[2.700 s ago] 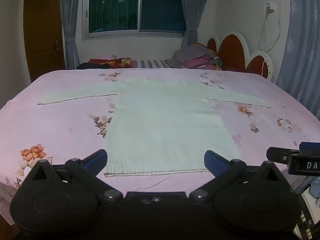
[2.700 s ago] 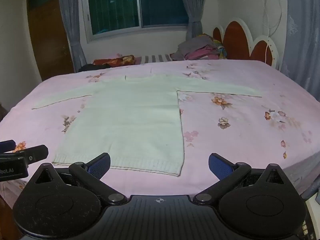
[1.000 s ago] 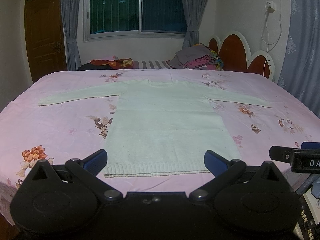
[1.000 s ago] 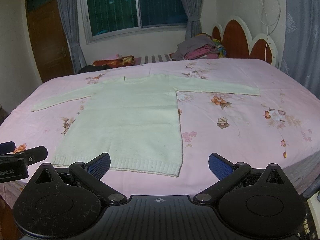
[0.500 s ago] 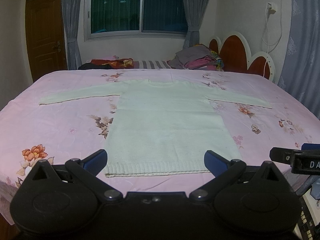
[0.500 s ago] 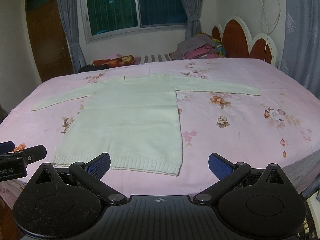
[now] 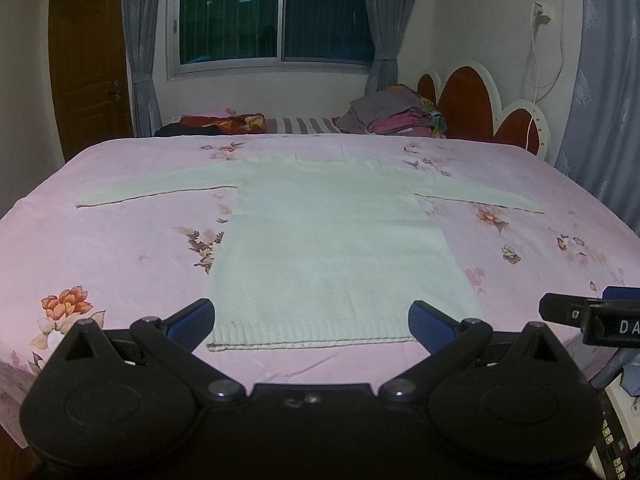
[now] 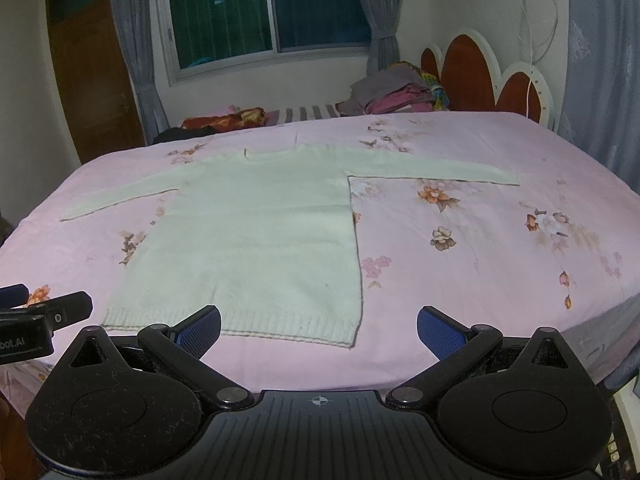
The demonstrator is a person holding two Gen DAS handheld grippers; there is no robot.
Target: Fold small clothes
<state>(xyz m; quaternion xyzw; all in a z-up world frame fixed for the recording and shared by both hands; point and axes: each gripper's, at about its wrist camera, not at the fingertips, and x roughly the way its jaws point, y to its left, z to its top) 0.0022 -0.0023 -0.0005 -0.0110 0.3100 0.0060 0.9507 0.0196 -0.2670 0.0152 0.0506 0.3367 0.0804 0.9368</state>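
A pale cream knitted sweater (image 7: 332, 240) (image 8: 260, 236) lies flat on the bed, sleeves spread to both sides and ribbed hem nearest me. My left gripper (image 7: 312, 322) hovers open just short of the hem, nothing between its blue-padded fingers. My right gripper (image 8: 318, 330) is also open and empty, over the hem's right corner and the bare sheet beside it. Each gripper shows at the edge of the other's view: the right one (image 7: 592, 316), the left one (image 8: 36, 320).
The bed has a pink floral sheet (image 7: 100, 240) (image 8: 500, 248). A pile of folded clothes (image 7: 396, 116) and dark and red fabrics (image 7: 216, 124) sit at the far edge. A red scalloped headboard (image 7: 480, 108) stands on the right, a window and wooden door behind.
Both grippers stay open and nearly still. The views have shifted only slightly; the sweater lies as before.
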